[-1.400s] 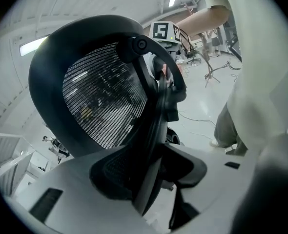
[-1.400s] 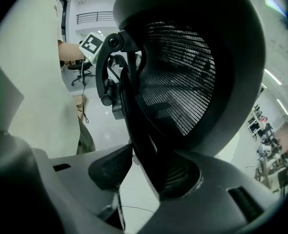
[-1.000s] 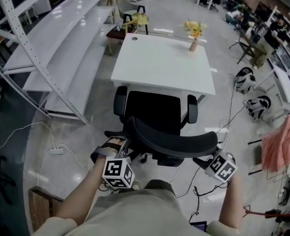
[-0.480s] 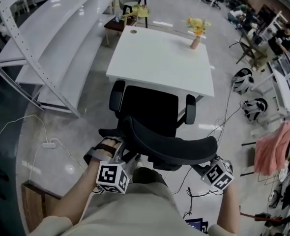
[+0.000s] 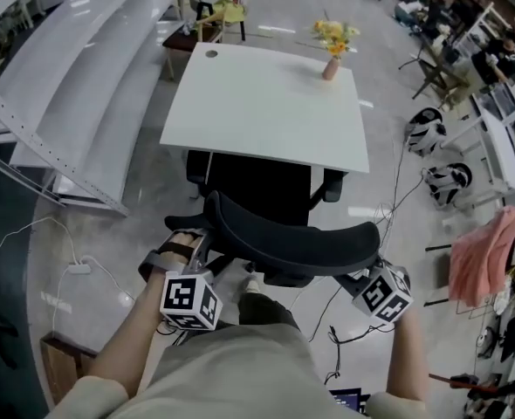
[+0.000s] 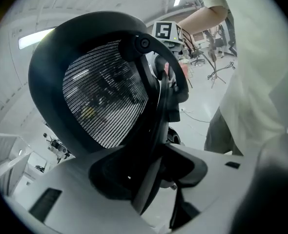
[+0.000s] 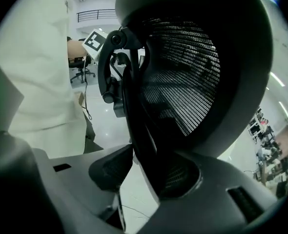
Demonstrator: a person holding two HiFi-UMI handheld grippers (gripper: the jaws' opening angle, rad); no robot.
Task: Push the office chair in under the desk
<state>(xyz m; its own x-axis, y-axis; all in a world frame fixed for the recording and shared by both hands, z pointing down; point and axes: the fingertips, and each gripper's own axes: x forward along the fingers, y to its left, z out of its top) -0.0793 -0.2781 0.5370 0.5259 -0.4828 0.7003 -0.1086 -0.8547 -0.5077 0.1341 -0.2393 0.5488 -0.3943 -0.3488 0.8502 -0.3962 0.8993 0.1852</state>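
The black mesh office chair (image 5: 266, 195) stands at the near edge of the white desk (image 5: 266, 112), its seat partly beneath the top and its armrests at the desk's edge. Its curved backrest (image 5: 292, 244) faces me. My left gripper (image 5: 203, 258) is shut on the backrest's left rim, and my right gripper (image 5: 360, 278) on its right rim. In the left gripper view the backrest (image 6: 105, 96) fills the frame, its edge running down between the pads of the left gripper (image 6: 149, 177). The right gripper view shows the backrest (image 7: 183, 82) likewise held by the right gripper (image 7: 146, 177).
A vase of yellow flowers (image 5: 330, 59) stands at the desk's far right. White shelving (image 5: 74, 85) runs along the left. Cables and a power strip (image 5: 77, 268) lie on the floor at left, more cables (image 5: 388, 216) at right. Helmets (image 5: 428, 133) and a pink cloth (image 5: 484, 251) sit at right.
The chair has rolled forward toward the desk, its seat sliding further beneath the top. Both grippers have travelled forward with the backrest, still holding its rims.
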